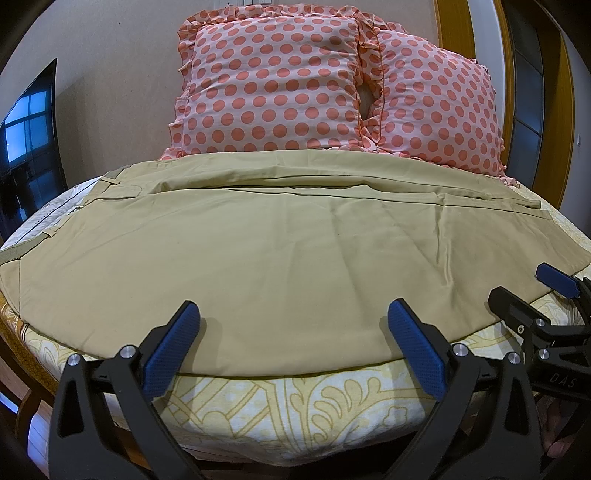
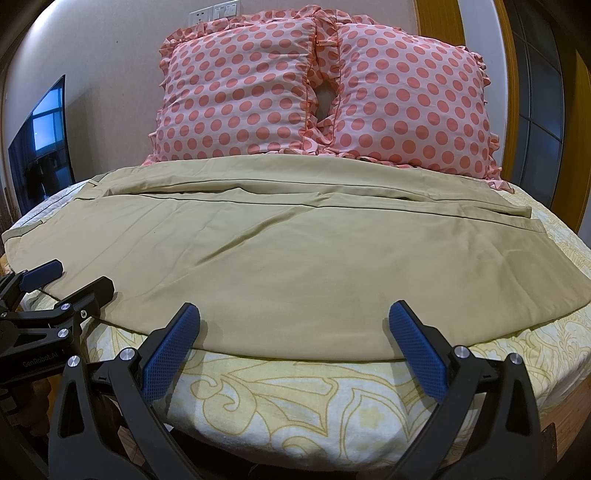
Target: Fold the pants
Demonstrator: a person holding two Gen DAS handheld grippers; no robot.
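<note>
Khaki pants (image 1: 266, 236) lie flat across the bed, waistband at the left, leg hems at the right; they also show in the right wrist view (image 2: 295, 251). My left gripper (image 1: 293, 317) is open and empty, its fingertips over the pants' near edge. My right gripper (image 2: 294, 319) is open and empty, also at the near edge, further right. Each gripper shows in the other's view: the right gripper (image 1: 524, 288) at the right side, the left gripper (image 2: 79, 278) at the left side, both open.
Two pink polka-dot pillows (image 1: 273, 85) (image 2: 410, 99) stand against the wall behind the pants. The bed sheet (image 1: 295, 406) is cream with a yellow pattern. A dark TV screen (image 2: 40, 144) is at the left, and a wooden door frame (image 2: 439, 26) at the right.
</note>
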